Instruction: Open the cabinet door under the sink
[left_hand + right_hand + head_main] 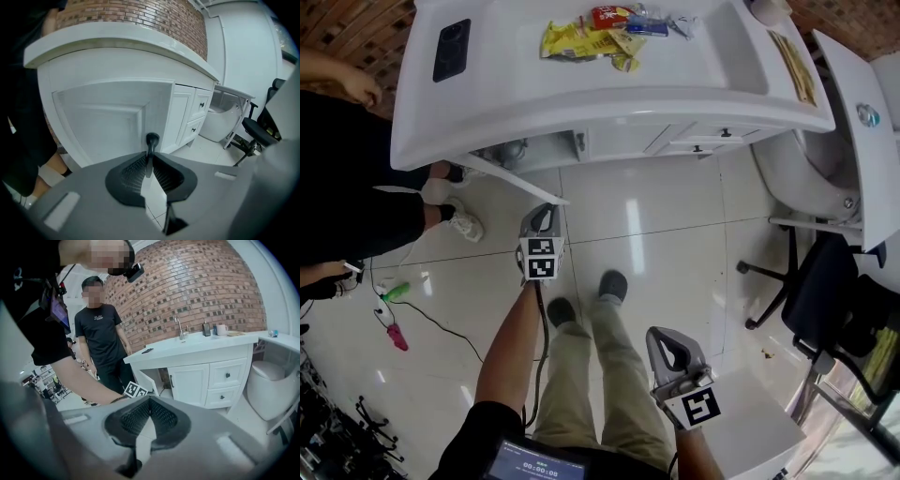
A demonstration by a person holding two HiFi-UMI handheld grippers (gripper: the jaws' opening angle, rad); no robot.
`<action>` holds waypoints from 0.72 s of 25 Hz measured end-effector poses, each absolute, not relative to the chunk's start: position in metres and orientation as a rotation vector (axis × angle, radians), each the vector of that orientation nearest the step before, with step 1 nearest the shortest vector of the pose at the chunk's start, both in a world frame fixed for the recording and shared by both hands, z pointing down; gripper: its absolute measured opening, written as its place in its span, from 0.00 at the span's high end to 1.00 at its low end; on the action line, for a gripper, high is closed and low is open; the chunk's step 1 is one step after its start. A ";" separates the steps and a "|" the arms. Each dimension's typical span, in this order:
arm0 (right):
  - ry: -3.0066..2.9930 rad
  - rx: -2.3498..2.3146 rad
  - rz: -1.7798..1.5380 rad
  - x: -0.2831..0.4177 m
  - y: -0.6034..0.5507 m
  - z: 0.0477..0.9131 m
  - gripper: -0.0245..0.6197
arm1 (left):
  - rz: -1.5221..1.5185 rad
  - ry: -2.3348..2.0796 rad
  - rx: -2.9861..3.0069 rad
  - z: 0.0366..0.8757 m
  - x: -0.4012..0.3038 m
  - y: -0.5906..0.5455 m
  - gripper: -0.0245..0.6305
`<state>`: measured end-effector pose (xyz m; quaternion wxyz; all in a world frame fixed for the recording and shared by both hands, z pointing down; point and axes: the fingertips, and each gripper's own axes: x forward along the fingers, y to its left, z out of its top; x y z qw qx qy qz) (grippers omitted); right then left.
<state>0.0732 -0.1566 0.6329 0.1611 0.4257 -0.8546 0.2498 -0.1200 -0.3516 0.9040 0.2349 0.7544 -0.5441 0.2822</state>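
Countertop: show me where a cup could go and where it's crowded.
Bare: between the phone and the snack packets; the front strip of the countertop below them; and right of the packets up to the tan strip. Crowded: the packet pile at the back centre.

White worktop (534, 80): black phone (452, 49) flat at its left end; yellow, red and blue snack packets (600, 36) heaped in its recess.
White toilet (806, 164), right of the unit.
Black office chair (825, 295), near the toilet.
Bystander in black (347, 187), at left.
Tiled floor (675, 225): green item (394, 292), pink item (397, 337), black cable.
Brick wall (197, 291) behind.
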 end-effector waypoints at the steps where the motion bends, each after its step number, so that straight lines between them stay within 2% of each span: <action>1: -2.439 1.216 0.709 0.070 -0.154 0.631 0.97 | 0.777 -1.490 2.075 0.903 -0.124 -0.345 0.87; 8: -2.442 1.214 0.687 0.046 -0.134 0.625 0.97 | 0.799 -1.465 2.113 0.902 -0.171 -0.292 0.88; 18: -2.493 1.152 0.669 -0.018 -0.104 0.622 0.97 | 0.798 -1.587 1.939 0.897 -0.286 -0.238 0.89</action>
